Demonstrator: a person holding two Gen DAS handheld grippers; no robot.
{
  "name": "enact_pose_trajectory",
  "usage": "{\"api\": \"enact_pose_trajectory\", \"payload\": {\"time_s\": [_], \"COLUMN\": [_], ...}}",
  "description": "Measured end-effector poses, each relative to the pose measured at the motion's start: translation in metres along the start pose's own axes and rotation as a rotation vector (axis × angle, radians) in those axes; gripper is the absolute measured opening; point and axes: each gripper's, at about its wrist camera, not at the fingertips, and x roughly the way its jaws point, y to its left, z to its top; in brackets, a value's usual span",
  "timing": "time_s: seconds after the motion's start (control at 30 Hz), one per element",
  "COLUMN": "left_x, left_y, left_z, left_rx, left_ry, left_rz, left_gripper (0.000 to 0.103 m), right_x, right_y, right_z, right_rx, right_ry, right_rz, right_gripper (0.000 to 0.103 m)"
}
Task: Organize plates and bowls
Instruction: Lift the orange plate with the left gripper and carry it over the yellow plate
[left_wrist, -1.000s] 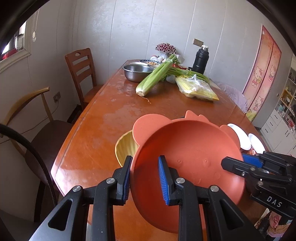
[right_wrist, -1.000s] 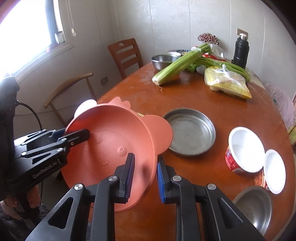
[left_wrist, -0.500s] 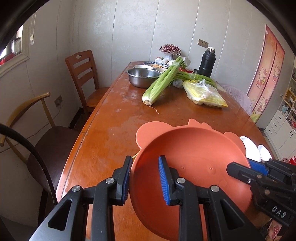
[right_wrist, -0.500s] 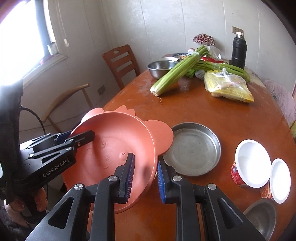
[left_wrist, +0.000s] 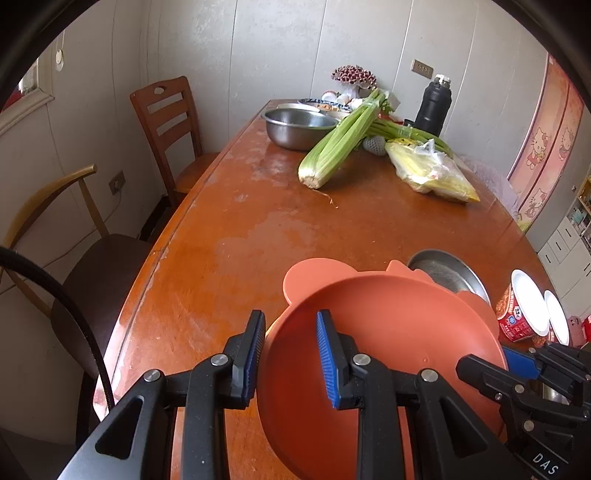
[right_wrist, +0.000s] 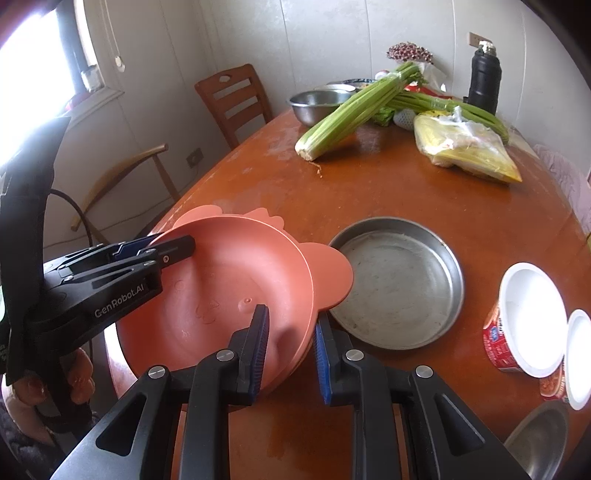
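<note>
A salmon-pink animal-shaped bowl with ear tabs (left_wrist: 384, 332) (right_wrist: 236, 280) is held low over the near end of the wooden table (left_wrist: 258, 229). My left gripper (left_wrist: 290, 354) is shut on its left rim. My right gripper (right_wrist: 288, 343) is shut on its right rim; its fingers (left_wrist: 491, 365) show at the lower right in the left wrist view. A round steel pan (right_wrist: 399, 280) lies on the table just right of the bowl. The yellow bowl seen earlier is hidden under the pink one.
White-lidded cup containers (right_wrist: 528, 317) and a steel bowl (right_wrist: 535, 439) sit at the right. Celery (left_wrist: 340, 144), a yellow bag (left_wrist: 432, 173), a steel bowl (left_wrist: 299, 125) and a black flask (left_wrist: 436, 103) are at the far end. Chairs (left_wrist: 166, 125) stand left.
Both grippers have lowered the pink bowl and levelled it closer to the table. The yellow bowl beneath has gone out of sight.
</note>
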Motion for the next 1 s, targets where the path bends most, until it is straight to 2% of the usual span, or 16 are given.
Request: {"api": "enact_pose_trajectory", "payload": {"time_s": [0.63,1.0], "left_x": [0.037,0.045], "left_y": [0.001,0.004], "left_z": [0.005,0.007], "left_rx": [-0.012,-0.021], "left_ry": [0.025,0.026], "left_rz": [0.007,0.018], "left_gripper": [0.033,0.038], "right_x": [0.031,0.032], "right_y": [-0.004,0.005], "right_z": [-0.007,-0.013], "right_rx": [-0.022,-0.073], "right_ry": [0.042,0.01], "right_rz": [0.013,-0.008], "right_gripper": [0.026,0.026]}}
